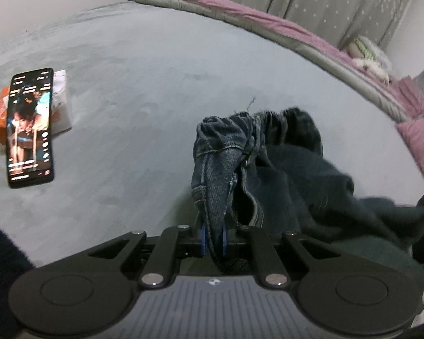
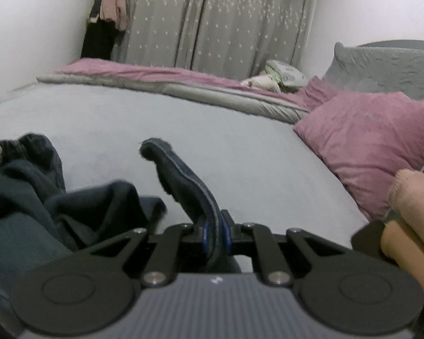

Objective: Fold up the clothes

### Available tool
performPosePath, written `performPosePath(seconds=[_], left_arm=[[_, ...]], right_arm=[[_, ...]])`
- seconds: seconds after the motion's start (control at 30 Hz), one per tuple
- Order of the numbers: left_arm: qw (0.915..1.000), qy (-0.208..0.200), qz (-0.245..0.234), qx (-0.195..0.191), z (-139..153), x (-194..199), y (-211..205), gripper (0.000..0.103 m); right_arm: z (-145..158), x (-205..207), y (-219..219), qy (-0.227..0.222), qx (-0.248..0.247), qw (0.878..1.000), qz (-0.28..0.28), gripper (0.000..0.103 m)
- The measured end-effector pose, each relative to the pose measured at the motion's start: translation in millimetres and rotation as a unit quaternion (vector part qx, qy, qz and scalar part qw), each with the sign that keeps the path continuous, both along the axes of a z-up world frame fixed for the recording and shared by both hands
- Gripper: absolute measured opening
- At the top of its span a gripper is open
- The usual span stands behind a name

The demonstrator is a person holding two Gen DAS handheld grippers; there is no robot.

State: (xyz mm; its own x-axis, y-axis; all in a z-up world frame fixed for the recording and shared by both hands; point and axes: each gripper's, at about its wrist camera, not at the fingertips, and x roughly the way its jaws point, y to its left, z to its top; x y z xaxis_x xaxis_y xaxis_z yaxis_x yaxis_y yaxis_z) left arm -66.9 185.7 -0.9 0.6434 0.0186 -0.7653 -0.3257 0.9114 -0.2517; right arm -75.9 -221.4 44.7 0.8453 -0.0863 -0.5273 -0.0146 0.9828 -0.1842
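Note:
A pair of dark blue jeans (image 1: 282, 169) is held above a grey bed sheet (image 1: 141, 84). My left gripper (image 1: 213, 240) is shut on a bunched edge of the jeans near the waistband, which stands up in front of it. In the right wrist view my right gripper (image 2: 214, 234) is shut on another stitched edge of the jeans (image 2: 181, 175). The rest of the jeans (image 2: 28, 186) sags in loose folds to the left between the two grippers.
A lit phone (image 1: 31, 127) lies on an orange and white packet (image 1: 60, 99) at the left of the bed. A purple and grey quilt (image 2: 169, 79) runs along the far edge. A purple pillow (image 2: 376, 141) lies at the right. A person's knee (image 2: 407, 212) is at the right.

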Motion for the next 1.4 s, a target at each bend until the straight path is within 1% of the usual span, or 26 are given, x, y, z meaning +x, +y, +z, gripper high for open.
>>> performPosePath(seconds=[0.2,0.3,0.5,0.63,0.73,0.83,0.9,0.93,1.0,1.03,1.07,1.13,1.27,1.4], left_arm=[[0.9992,0.027,-0.009,0.029,-5.4,-17.9,-8.3,0.01],[0.9989,0.037,-0.009,0.028,-8.6,-24.9,-8.9,0.011],[0.9977,0.06,-0.008,0.03,-14.5,-35.6,-6.2,0.015],[0.9974,0.066,-0.002,0.03,-12.9,-41.9,-6.7,0.018],[0.9973,0.067,-0.002,0.03,-8.3,-46.4,-7.9,0.019],[0.9978,0.063,-0.002,0.022,-2.8,-51.6,-3.6,0.024],[0.998,0.06,0.001,0.019,1.4,-56.0,0.5,0.031],[0.9981,0.058,0.002,0.018,4.3,-58.3,2.0,0.033],[0.9985,0.052,0.002,0.018,10.4,-62.0,4.9,0.043],[0.9987,0.048,0.002,0.017,13.4,-63.7,5.8,0.045],[0.9989,0.043,0.003,0.019,16.7,-64.8,5.6,0.048],[0.9991,0.035,0.002,0.024,23.4,-66.3,4.0,0.052],[0.9992,0.02,-0.009,0.032,34.4,-62.3,-1.9,0.059],[0.9991,0.012,-0.025,0.033,38.7,-49.7,-9.4,0.064]], right_arm=[[-2.8,-19.1,-13.9,0.032,0.009,0.999,-0.008,0.01],[-6.5,-33.2,-16.5,0.048,0.007,0.999,-0.01,0.01],[-12.3,-51.6,-25.4,0.078,0.026,0.996,-0.018,0.01],[-18.8,-65.7,-24.0,0.104,0.037,0.994,-0.028,0.01],[-27.0,-70.8,-29.4,0.13,0.056,0.989,-0.037,0.011],[-36.8,-74.0,-34.6,0.158,0.076,0.983,-0.045,0.012],[-41.4,-74.6,-36.2,0.17,0.084,0.981,-0.048,0.013],[-41.7,-75.2,-35.9,0.173,0.084,0.98,-0.049,0.015],[-39.5,-76.9,-34.9,0.172,0.081,0.98,-0.05,0.02],[-37.8,-77.9,-34.5,0.171,0.08,0.981,-0.052,0.027],[-35.0,-79.3,-33.9,0.168,0.078,0.981,-0.053,0.038],[-29.7,-82.0,-32.7,0.161,0.075,0.983,-0.05,0.047],[-17.8,-87.0,-32.8,0.152,0.068,0.985,-0.05,0.054],[-5.5,-88.1,-38.4,0.15,0.094,0.983,-0.048,0.058]])
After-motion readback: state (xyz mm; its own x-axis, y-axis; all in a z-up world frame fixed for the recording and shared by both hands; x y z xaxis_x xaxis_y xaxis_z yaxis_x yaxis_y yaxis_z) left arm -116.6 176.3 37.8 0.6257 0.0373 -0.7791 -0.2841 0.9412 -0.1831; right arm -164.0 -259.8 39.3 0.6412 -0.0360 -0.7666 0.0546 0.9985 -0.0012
